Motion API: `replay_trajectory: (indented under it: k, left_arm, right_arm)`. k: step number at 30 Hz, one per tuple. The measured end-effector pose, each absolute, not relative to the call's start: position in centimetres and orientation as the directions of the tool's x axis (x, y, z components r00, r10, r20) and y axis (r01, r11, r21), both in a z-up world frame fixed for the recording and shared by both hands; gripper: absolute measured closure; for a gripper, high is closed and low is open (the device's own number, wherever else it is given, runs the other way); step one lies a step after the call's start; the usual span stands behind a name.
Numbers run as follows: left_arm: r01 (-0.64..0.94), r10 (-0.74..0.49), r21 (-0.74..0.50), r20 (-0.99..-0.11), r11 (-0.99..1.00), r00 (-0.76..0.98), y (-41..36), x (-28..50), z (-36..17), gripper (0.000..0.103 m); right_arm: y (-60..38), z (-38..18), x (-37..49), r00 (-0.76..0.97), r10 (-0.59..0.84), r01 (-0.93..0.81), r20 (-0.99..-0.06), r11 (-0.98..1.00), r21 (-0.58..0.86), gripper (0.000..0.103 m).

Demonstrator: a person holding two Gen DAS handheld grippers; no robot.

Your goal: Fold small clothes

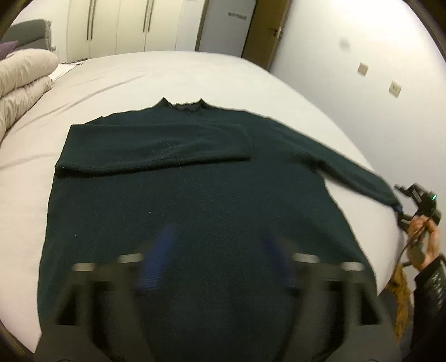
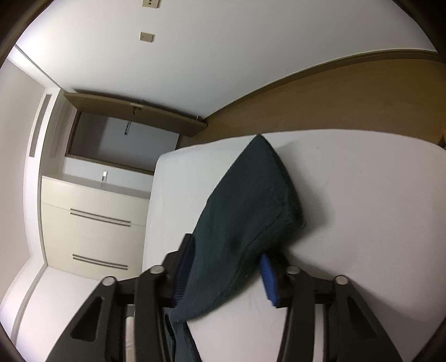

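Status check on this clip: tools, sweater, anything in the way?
Left tool open, blurred, above the sweater hem. Right tool around the outstretched sleeve cuff, grip unclear. Other sleeve already folded across the chest. Nothing obstructing on the bed.

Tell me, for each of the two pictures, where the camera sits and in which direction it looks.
Left wrist: sits on the left hand-held gripper, above the bed, looking along the dark sweater toward the wardrobe; its own blurred fingers show, plus the person's right hand.
Right wrist: sits on the right hand-held gripper, rolled sideways, looking along the sleeve between its fingers toward the door.
Shared: sweater, bed, wardrobe, door.
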State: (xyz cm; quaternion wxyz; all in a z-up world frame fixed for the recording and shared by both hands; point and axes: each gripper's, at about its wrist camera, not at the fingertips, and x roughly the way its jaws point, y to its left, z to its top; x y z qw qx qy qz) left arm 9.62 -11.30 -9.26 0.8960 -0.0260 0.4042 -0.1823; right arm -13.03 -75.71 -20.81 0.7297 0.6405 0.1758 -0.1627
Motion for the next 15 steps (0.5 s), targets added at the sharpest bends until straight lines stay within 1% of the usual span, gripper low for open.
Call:
replay_trajectory:
  k: [2,3,4,5,6,8,12,15]
  left_arm:
    - [0.303,-0.367,-0.219,-0.692,0.927,0.621,-10.8,9.6,-8.8,0.023]
    - [0.305,-0.375,-0.229,-0.695,0.924,0.614,-10.6,9.8,-8.7,0.023]
    - [0.306,-0.386,-0.244,-0.695,0.92,0.607,-10.4,10.0,-8.6,0.023]
    - [0.306,-0.395,-0.257,-0.694,0.917,0.602,-10.1,10.1,-8.5,0.023]
    - [0.305,-0.405,-0.271,-0.695,0.913,0.594,-9.9,10.3,-8.5,0.023]
    - [0.31,-0.423,-0.291,-0.697,0.905,0.579,-9.8,10.8,-8.5,0.023]
    - [0.331,-0.46,-0.323,-0.687,0.887,0.562,-9.8,12.5,-8.1,0.023]
    - [0.333,-0.478,-0.344,-0.668,0.878,0.57,-9.7,14.7,-7.1,0.023]
  right_arm:
    - [-75.9,-20.8,-12.5,0.882,-0.021,0.469,-0.471,0.137,0.872,0.067]
    - [-75.9,-20.7,-12.1,0.876,-0.022,0.479,-0.481,0.15,0.865,0.075]
    - [-75.9,-20.4,-11.7,0.869,-0.028,0.491,-0.493,0.169,0.855,0.079]
    - [-75.8,-20.1,-11.3,0.862,-0.033,0.502,-0.505,0.188,0.844,0.087]
    - [-75.7,-19.8,-11.1,0.857,-0.037,0.51,-0.514,0.2,0.836,0.09]
    - [-75.2,-18.6,-10.1,0.84,-0.06,0.536,-0.539,0.248,0.807,0.09]
    - [-74.0,-15.9,-7.5,0.827,-0.084,0.548,-0.556,0.342,0.763,0.091]
    - [-70.9,-12.4,-2.8,0.828,-0.072,0.514,-0.556,0.492,0.703,0.091]
